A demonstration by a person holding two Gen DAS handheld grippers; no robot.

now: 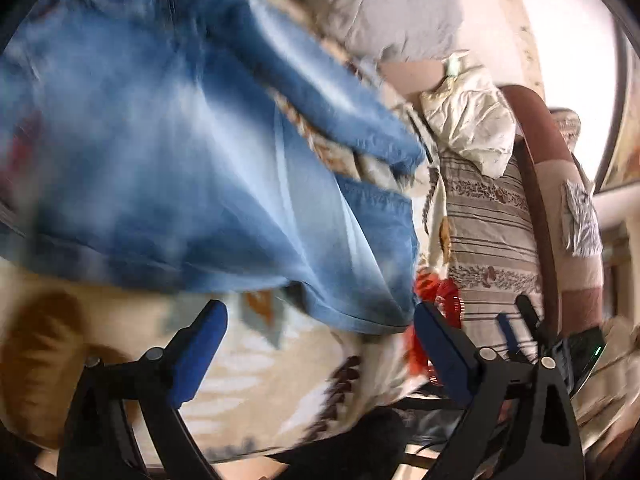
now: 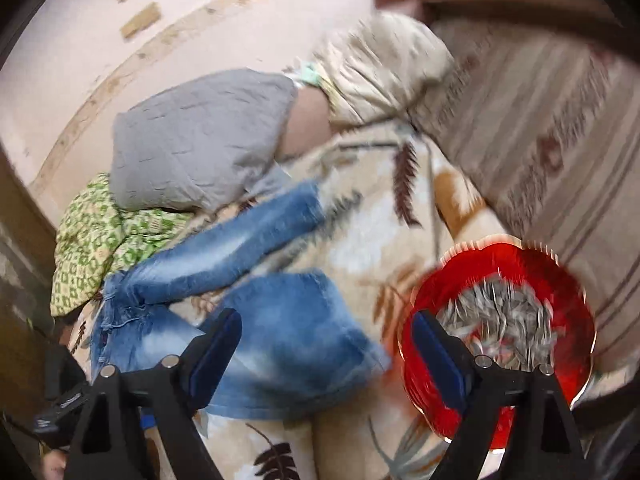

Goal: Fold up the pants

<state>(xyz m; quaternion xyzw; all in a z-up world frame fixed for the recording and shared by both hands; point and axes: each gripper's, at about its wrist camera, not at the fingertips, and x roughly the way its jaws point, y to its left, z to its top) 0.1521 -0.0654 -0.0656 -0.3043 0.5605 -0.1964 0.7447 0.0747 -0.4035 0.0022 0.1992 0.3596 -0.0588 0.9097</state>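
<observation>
Faded blue jeans (image 2: 240,280) lie on a cream leaf-print blanket (image 2: 360,240), one leg stretched toward the far side, the other bent across the front. In the left wrist view the jeans (image 1: 180,140) fill the upper left, blurred. My left gripper (image 1: 320,320) is open, its blue pads wide apart just below the denim's hem, holding nothing. My right gripper (image 2: 328,332) is open and empty, over the near fold of the jeans. The right gripper also shows in the left wrist view (image 1: 520,320) at the lower right.
A red plastic bowl (image 2: 560,292) of grey seeds sits right of the jeans, by my right finger. A grey pillow (image 2: 200,140), a cream pillow (image 2: 380,64) and a green patterned cloth (image 2: 96,240) lie beyond. A striped cushion (image 2: 540,120) is at the right.
</observation>
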